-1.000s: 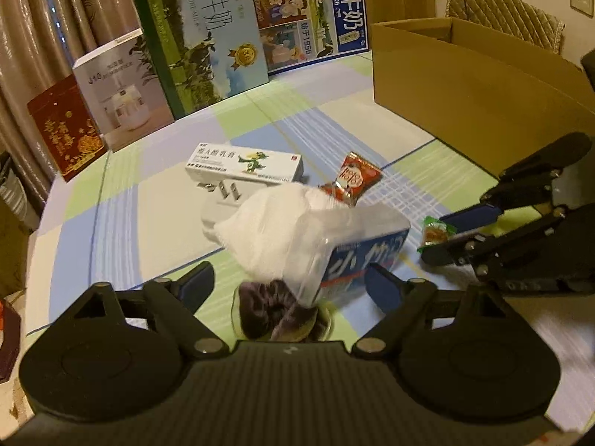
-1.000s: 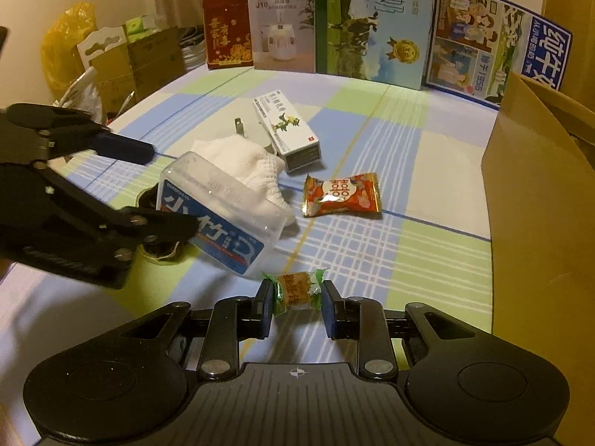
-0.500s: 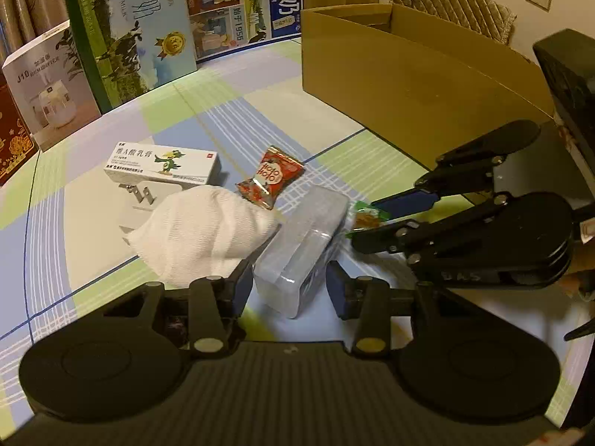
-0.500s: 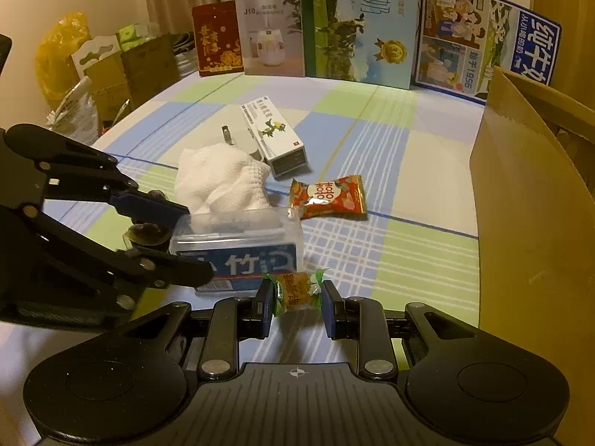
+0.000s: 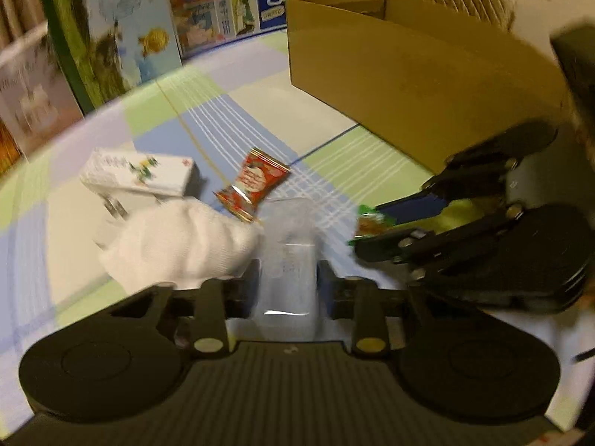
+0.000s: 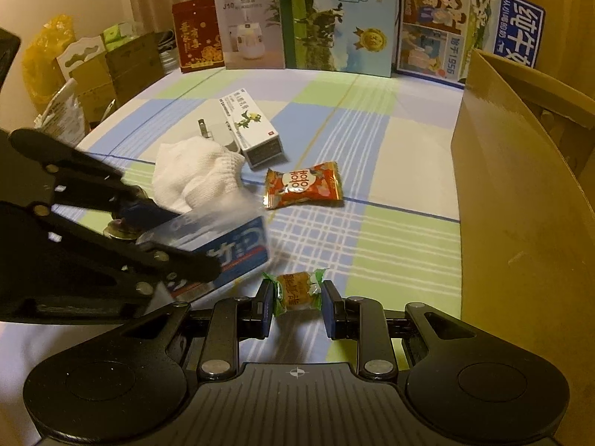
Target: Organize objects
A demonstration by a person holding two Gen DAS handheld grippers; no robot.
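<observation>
the right gripper (image 6: 295, 306) pinches a green-wrapped candy (image 6: 295, 291) near the tabletop's (image 6: 390, 148) front edge; the left gripper (image 5: 288, 286) is closing on a clear blue-labelled box (image 5: 288, 260); beyond lie a white cloth (image 6: 197, 174), red snack packet (image 6: 303, 186), medicine carton (image 6: 253, 130); a cardboard box (image 6: 520, 204) fills the right edge

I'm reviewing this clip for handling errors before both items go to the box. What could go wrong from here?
1. The left tool is closing on the clear plastic box near one end; its long far end may sag or twist out when lifted.
2. The white cloth lies against that box and might get dragged along.
3. The right tool pinches the small green-wrapped candy by its wrapper ends, so it could slip on the way to the cardboard box.
</observation>
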